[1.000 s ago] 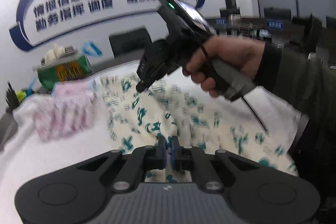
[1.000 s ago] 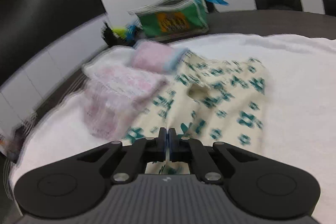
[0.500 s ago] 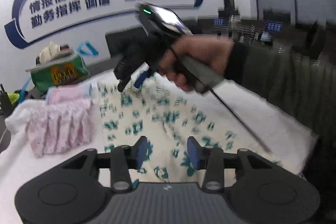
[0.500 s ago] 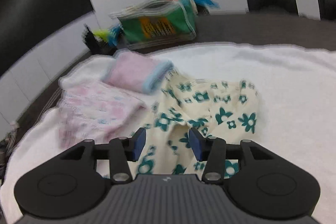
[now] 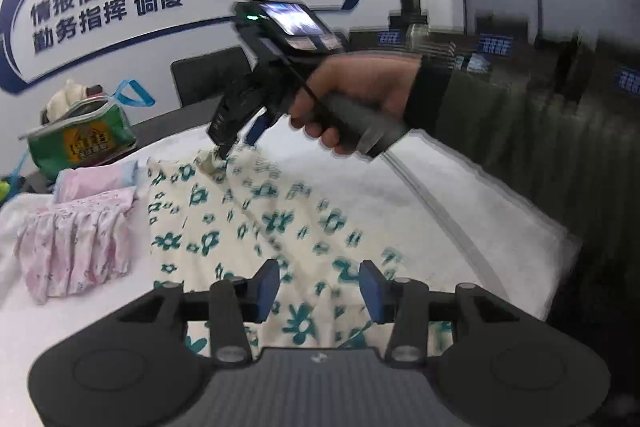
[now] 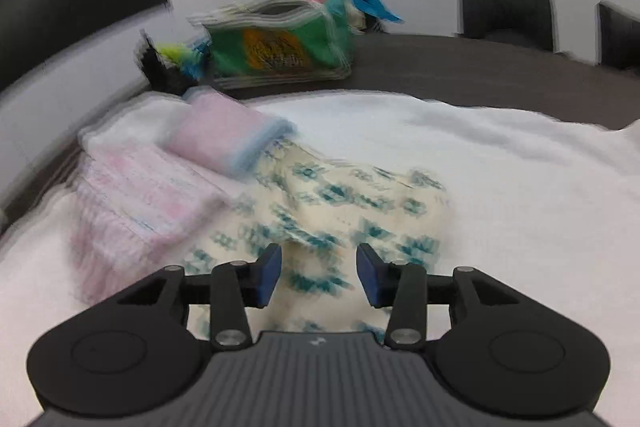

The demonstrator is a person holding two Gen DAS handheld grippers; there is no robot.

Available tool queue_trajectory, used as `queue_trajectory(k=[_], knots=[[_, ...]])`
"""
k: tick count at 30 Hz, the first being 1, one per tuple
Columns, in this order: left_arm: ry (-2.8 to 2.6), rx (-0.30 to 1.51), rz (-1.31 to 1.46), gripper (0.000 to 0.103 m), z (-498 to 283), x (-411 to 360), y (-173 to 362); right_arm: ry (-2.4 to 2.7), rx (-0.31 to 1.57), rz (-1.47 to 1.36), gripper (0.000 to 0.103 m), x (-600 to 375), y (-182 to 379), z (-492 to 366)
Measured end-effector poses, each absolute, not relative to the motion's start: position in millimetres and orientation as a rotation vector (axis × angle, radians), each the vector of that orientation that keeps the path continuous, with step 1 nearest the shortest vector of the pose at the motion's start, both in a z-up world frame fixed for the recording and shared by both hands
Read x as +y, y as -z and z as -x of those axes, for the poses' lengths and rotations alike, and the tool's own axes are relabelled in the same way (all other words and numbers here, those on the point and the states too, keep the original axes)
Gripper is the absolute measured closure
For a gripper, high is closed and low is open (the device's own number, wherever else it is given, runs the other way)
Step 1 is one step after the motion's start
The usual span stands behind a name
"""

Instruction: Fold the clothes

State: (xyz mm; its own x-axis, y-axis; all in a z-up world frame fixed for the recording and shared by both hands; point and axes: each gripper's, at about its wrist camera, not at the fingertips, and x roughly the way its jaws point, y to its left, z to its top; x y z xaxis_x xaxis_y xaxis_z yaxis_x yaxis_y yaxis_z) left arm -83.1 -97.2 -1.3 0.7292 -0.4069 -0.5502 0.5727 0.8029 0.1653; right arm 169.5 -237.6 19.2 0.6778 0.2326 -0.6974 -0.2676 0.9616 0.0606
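The cream floral garment lies spread on the white towel that covers the bench, running from the left tongs at 6 o'clock in the left wrist view up toward 11 o'clock, where the right tongs hang just over its far edge. A long crease runs down its middle, so 1 fold seems already laid; I judge the cloth was set down here to lie flat before the next fold.

Both pairs of tongs are opening: the blue pads of the left stand apart with the fabric showing below the gap, pinching nothing. In the right wrist view the right tongs are likewise spread over the garment, whose near part looks humped and not yet smoothed, though blur hides the detail.

At 9 o'clock, touching the garment's side, sit 2 pink pieces: a frilled pink garment and a folded pink-and-blue one, probably a pile of finished items. Beyond them, at 10 o'clock on the dark bench, stands a green bag, well clear of the folding area.
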Motion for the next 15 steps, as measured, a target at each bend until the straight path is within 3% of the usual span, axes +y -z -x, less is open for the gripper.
queue_trajectory(k=[2,3,4,5,6,8,12,15], knots=[[0.495,0.541,-0.42,0.066,80,-111,20,-0.259,0.822,0.1,0.062,-232,-4,-173],[0.491,0.552,-0.424,0.073,80,-112,27,-0.267,0.839,0.112,0.073,-228,5,-175],[0.49,0.546,-0.402,0.073,80,-109,31,-0.286,0.831,0.126,0.083,-224,10,-174],[0.484,0.55,-0.381,0.079,81,-105,31,-0.294,0.811,0.139,0.088,-220,10,-172],[0.478,0.553,-0.36,0.09,81,-102,31,-0.286,0.795,0.145,0.1,-217,6,-170],[0.469,0.57,-0.315,0.099,81,-94,29,-0.279,0.753,0.117,0.102,-216,-5,-171],[0.442,0.558,-0.258,0.1,84,-81,20,-0.277,0.752,0.126,0.102,-206,-1,-178],[0.432,0.562,-0.266,0.1,86,-82,25,-0.275,0.756,0.165,0.096,-201,17,-176]])
